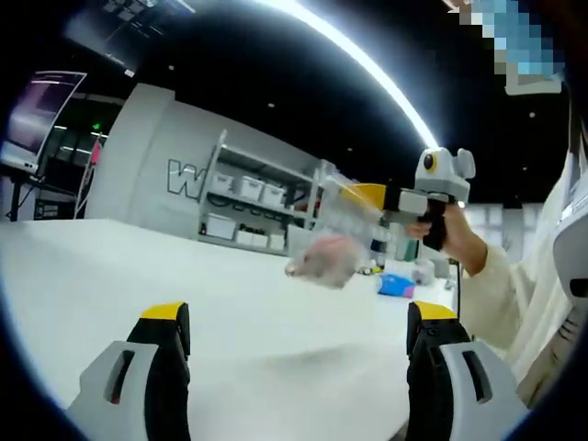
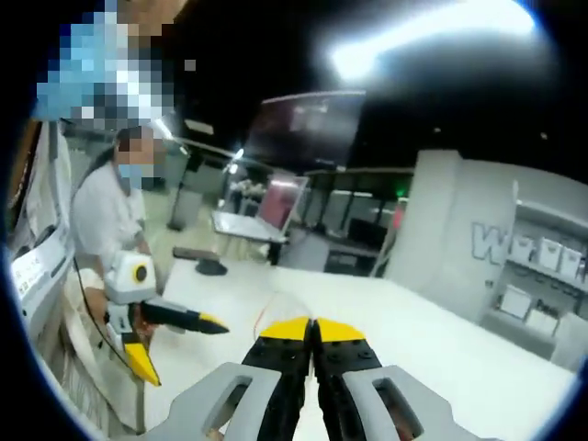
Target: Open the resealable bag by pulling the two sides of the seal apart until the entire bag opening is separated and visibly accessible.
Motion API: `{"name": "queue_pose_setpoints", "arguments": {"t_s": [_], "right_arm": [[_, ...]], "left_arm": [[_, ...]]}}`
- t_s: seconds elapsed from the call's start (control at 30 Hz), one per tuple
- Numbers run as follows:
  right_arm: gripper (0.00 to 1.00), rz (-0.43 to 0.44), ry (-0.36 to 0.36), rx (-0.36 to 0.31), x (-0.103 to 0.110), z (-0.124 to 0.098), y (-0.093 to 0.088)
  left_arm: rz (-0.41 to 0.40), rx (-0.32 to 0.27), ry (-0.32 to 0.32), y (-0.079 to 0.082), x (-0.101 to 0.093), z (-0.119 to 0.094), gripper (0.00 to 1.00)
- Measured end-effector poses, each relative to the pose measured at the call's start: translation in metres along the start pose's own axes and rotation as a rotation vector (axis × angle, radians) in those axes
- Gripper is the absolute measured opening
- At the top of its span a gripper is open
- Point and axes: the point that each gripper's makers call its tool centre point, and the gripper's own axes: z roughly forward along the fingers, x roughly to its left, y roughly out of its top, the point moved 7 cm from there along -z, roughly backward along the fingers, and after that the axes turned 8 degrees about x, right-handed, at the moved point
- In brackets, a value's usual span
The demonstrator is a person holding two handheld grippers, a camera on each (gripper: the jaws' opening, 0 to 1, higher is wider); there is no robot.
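- The white table (image 1: 110, 266) is the big thing here, smooth and matte, and everything else I place against it.
- A person in a white coat (image 2: 101, 216) stands at the table's far edge in my right gripper view, holding my left gripper (image 2: 175, 344).
- A metal shelf (image 1: 253, 202) with white bins stands behind the table, against a grey wall with cut-off lettering.
- My left gripper (image 1: 299, 335) hangs above the table with its yellow-tipped jaws wide apart, nothing between them, touching nothing.
- My right gripper (image 1: 367, 197) is up above the table, jaws pressed together; in its own view (image 2: 312, 329) the yellow tips meet with no gap showing.
- The resealable bag (image 1: 335, 234) is clear, crinkled plastic, hanging above the table from my right gripper's tips, pinched at its top edge.
- Something pinkish sits inside the bag's lower part; I cannot make out what it is.
- Whether the seal is parted I cannot tell.
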Motion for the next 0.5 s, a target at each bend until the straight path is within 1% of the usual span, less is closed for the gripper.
{"name": "queue_pose_setpoints", "arguments": {"t_s": [0.27,0.5], "right_arm": [[0.00,-0.017,0.013,0.036,-0.007,0.011,-0.002],[0.00,-0.003,0.011,0.048,-0.022,0.022,-0.002]], "left_arm": [[0.006,0.002,0.004,-0.002,0.000,-0.003,0.97],[0.008,0.001,0.013,-0.001,0.002,-0.004,0.97]]}}
